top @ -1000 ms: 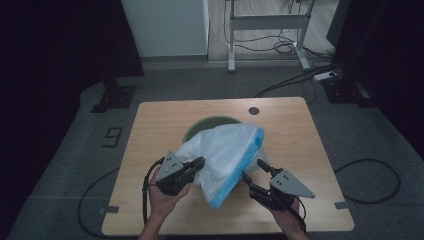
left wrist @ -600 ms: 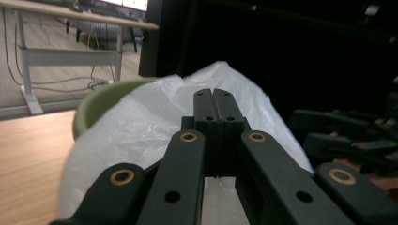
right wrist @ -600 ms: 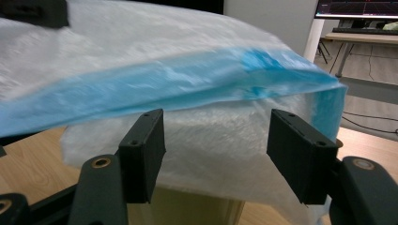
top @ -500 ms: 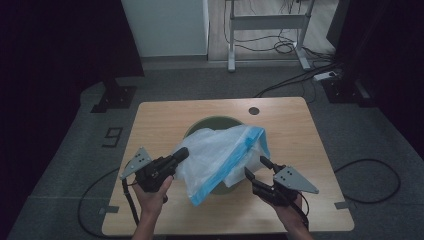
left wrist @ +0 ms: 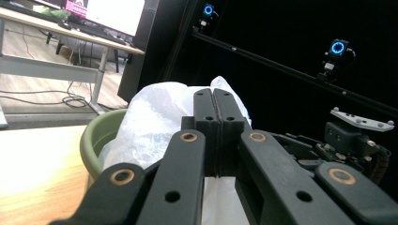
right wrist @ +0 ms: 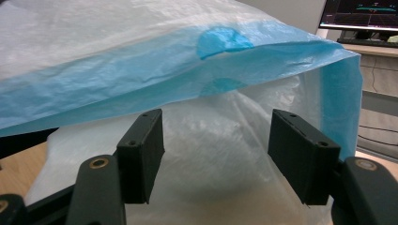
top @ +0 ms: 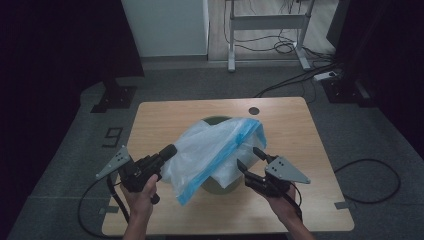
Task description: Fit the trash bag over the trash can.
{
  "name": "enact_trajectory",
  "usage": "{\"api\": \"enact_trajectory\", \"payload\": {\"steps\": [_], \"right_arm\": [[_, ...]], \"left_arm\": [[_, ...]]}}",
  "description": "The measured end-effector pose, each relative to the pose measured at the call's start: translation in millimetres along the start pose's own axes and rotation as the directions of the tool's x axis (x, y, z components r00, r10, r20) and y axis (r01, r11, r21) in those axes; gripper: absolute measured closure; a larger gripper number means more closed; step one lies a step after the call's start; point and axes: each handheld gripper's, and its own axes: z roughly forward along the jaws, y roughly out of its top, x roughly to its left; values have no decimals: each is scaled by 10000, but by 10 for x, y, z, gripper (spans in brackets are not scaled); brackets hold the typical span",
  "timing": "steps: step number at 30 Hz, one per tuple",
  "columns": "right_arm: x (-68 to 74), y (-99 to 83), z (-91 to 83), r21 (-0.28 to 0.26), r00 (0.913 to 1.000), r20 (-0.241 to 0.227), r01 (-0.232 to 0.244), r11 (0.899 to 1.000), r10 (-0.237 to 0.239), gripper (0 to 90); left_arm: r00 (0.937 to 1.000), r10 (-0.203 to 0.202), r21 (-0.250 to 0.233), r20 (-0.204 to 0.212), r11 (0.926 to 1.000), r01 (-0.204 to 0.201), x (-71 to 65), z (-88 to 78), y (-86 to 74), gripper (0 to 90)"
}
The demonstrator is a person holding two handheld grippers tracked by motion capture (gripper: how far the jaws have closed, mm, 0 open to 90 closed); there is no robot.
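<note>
The high view looks forward and down on the whole tabletop from above the person's side. Each claw view rides low and close — both face the plastic bag, which all three views share.

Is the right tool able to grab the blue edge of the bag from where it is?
Probably yes. The right tool is open, its jaws apart and pointing at the bag. The blue edge hangs just above them with nothing between. The left tool pinches the bag's other side.
</note>
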Motion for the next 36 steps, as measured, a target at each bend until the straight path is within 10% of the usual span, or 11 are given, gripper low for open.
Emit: {"api": "enact_trajectory", "payload": {"steps": [36], "right_arm": [[150,77,389,551,9986,-304,444,9975,-427,303]], "left_arm": [[9973,-626,-116,391,9979,631,70,-36,-27,897]]}}
